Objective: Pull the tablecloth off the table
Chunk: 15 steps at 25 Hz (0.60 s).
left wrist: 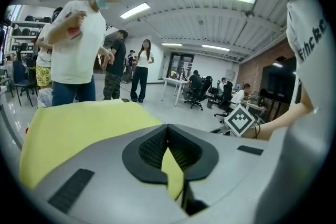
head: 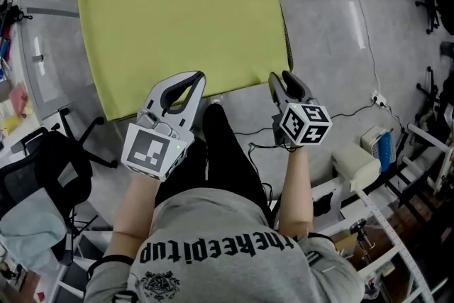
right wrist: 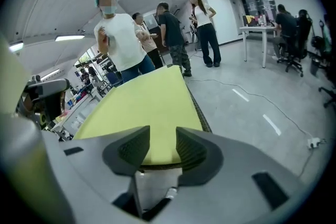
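Head view, tablecloth (head: 177, 18): a yellow-green sheet lies flat over the table, covering nearly all of it. Its near edge hangs just in front of the person's knees.
Tablecloth, how it should handle: it looks thin, soft and light, with no stiffness. It folds readily where it is pinched. Nothing stands on it, so it should slide off with little drag, though it may bunch or catch on a table corner.
Where to take hold: the near hem, one grip towards each near corner, so the pull stays even and the cloth comes off square.
Left gripper (head: 193, 78): its jaws are closed on the near edge. The left gripper view shows a narrow fold of the yellow cloth (left wrist: 172, 173) clamped between the dark ribbed pads.
Right gripper (head: 281, 78): it is at the near right corner with jaws standing apart. In the right gripper view the cloth's edge (right wrist: 157, 113) shows through the gap, but the pads do not press on it. This side is not yet gripped.
Table (head: 286, 39): only a dark strip of its right edge shows from under the cloth.
Surroundings: a black office chair (head: 42, 152) stands to the left, and a thin cable (head: 355, 3) runs over the grey floor on the right. Several people stand beyond the far end of the table, one in a white shirt (right wrist: 123, 42) the closest.
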Available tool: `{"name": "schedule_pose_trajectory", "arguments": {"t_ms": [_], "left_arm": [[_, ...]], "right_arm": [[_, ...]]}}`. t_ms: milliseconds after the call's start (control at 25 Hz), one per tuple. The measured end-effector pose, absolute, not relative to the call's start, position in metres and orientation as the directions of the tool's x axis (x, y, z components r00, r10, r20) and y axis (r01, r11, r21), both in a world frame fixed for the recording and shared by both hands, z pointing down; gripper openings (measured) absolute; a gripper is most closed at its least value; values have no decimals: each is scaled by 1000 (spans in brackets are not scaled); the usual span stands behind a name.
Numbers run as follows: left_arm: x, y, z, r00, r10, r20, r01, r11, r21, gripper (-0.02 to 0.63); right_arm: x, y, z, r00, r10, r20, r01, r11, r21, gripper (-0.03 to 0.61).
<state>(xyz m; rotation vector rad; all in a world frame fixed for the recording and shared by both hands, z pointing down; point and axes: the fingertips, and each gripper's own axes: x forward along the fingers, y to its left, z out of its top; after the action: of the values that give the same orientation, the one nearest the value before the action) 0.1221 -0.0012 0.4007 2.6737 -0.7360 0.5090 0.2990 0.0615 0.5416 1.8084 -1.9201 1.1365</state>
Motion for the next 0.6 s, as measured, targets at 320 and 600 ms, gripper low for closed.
{"name": "schedule_pose_trajectory", "arguments": {"t_ms": [320,600], "left_arm": [[124,3,410,806,-409,428,-531,-819,216,14],[122,5,416,796,-416,441,-543,-812,214,14]], "right_arm": [[322,71,569,-113,-687,718,-927,-188,-326,165],[338,81,590,-58,-667,743,-897,-291,-332,179]]}}
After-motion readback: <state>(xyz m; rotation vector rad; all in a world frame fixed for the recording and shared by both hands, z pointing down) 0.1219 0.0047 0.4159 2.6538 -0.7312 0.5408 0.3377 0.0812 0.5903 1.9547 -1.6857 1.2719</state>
